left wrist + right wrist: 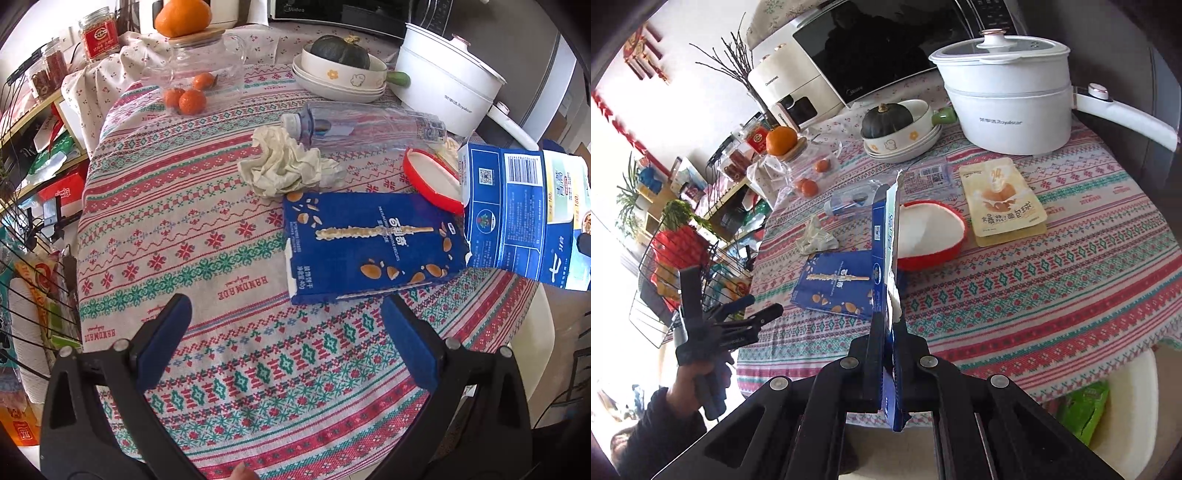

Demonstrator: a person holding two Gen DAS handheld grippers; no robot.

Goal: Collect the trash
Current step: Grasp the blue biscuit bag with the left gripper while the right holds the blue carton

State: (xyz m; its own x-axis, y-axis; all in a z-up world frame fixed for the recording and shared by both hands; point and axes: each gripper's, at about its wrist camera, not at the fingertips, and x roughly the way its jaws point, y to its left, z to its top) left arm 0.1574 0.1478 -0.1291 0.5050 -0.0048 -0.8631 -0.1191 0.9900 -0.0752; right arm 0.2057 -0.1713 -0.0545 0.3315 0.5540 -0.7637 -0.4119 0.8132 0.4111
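Your right gripper (890,332) has its jaws clamped on the carton (886,236), lifted off the bench (1071,280); your left gripper (284,314) hangs wide, empty — biscuit box (369,243) at 12 o'clock, tissue (284,166), bottle (365,127), lid (432,181), pouch (1004,201) left to collect.

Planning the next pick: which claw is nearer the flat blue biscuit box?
Left. The open left claw hovers just short of the biscuit box; the right claw, shut on the milk carton, is held off to its side.

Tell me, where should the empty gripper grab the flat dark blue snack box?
Probably the flat dark blue snack box's near short end. It lies flat on the tablecloth, its end flap facing the open left gripper, so coming in low should pinch that thin edge.
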